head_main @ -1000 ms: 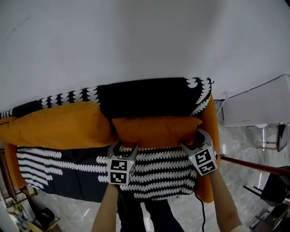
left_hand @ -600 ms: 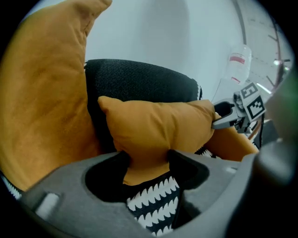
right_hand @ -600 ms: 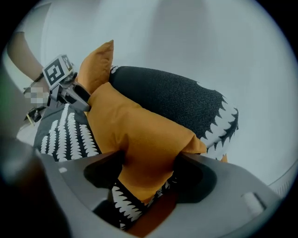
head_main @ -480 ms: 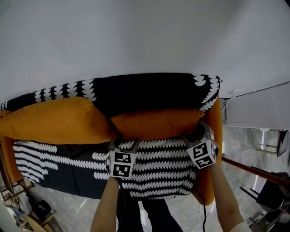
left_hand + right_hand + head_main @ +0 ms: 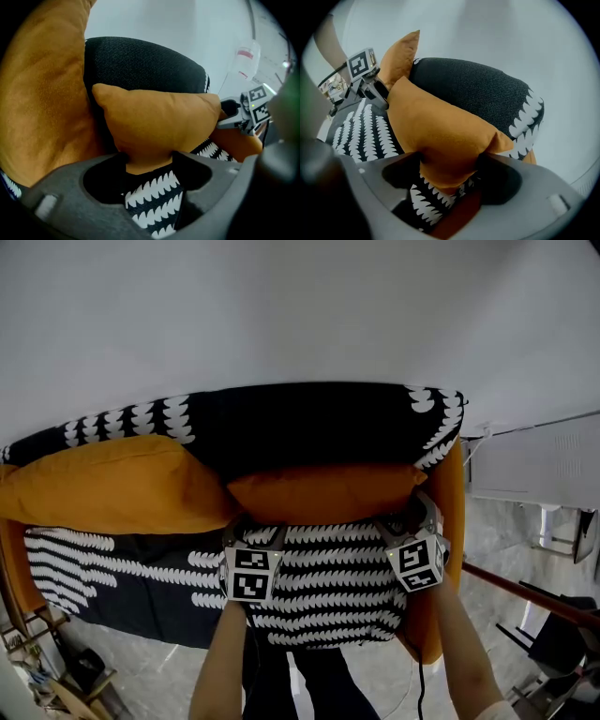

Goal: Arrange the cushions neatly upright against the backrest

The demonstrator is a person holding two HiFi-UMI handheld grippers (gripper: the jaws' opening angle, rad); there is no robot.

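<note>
At centre, the orange cushion (image 5: 323, 493) is soft matt cloth, suede-like. Below it, the sofa cover (image 5: 319, 582) is coarse-woven black fabric, white-printed. The left gripper (image 5: 149, 161) and right gripper (image 5: 447, 161) are matt grey plastic; the floor (image 5: 169, 681) at bottom, glossy stone.

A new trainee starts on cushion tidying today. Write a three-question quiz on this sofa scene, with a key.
1. True or false: the small cushion lies flat on the seat.
2. In the head view, the large cushion is on the small one's: A left, B right.
3. What is between the jaws of the left gripper and right gripper?
Key: 1 false, it leans upright on the backrest. 2 A. 3 the small cushion's lower edge; both grippers' jaws have just been opening.
</note>
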